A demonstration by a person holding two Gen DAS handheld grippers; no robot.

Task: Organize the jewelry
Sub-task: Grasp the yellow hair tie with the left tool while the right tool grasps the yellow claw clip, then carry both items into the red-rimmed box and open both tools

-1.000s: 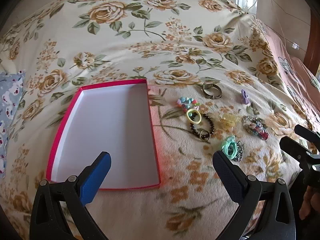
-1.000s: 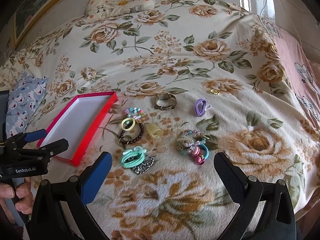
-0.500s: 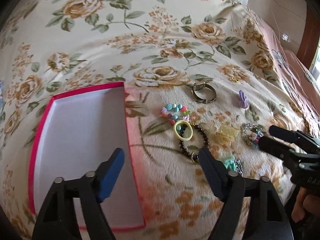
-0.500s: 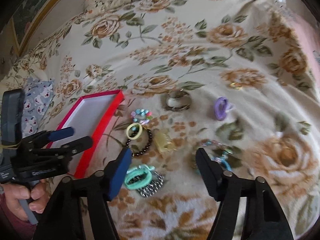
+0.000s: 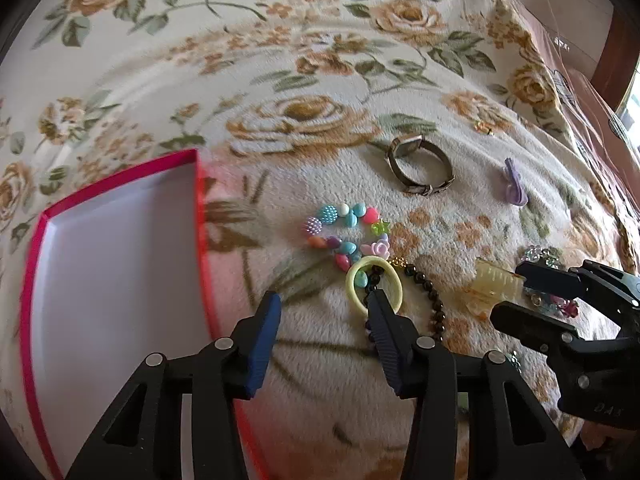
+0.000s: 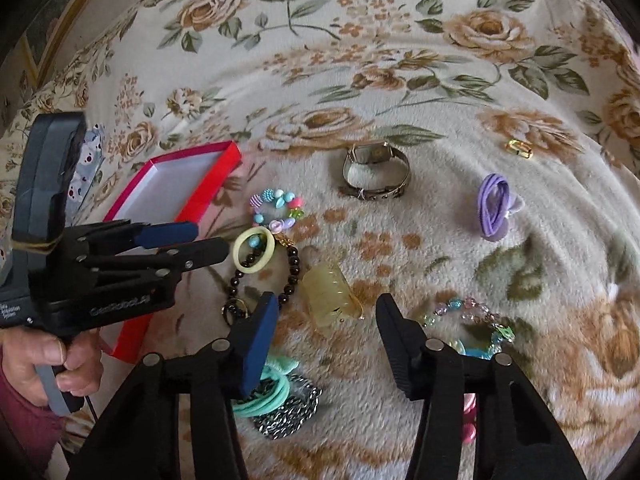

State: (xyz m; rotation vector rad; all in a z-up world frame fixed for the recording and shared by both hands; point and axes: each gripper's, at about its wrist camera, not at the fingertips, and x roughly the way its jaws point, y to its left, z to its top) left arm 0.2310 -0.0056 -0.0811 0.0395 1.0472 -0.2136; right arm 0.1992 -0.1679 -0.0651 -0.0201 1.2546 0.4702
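Floral fleece covers the bed (image 6: 440, 240), on which the jewelry is scattered beside an empty red box (image 5: 112, 280). Both claws are held open and empty: the left claw (image 5: 324, 312) by the yellow ring (image 5: 374, 286) and dark bead bracelet (image 6: 290, 272), the right claw (image 6: 326, 314) around the amber hair clip (image 6: 330, 294). The clip is judged light, stiff and slippery; its flat sides are best pinched.

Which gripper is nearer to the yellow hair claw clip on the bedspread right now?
Right. The right gripper is open with the yellow hair claw clip lying between its fingers. The left gripper is off to the clip's left, its tips by the pale yellow ring.
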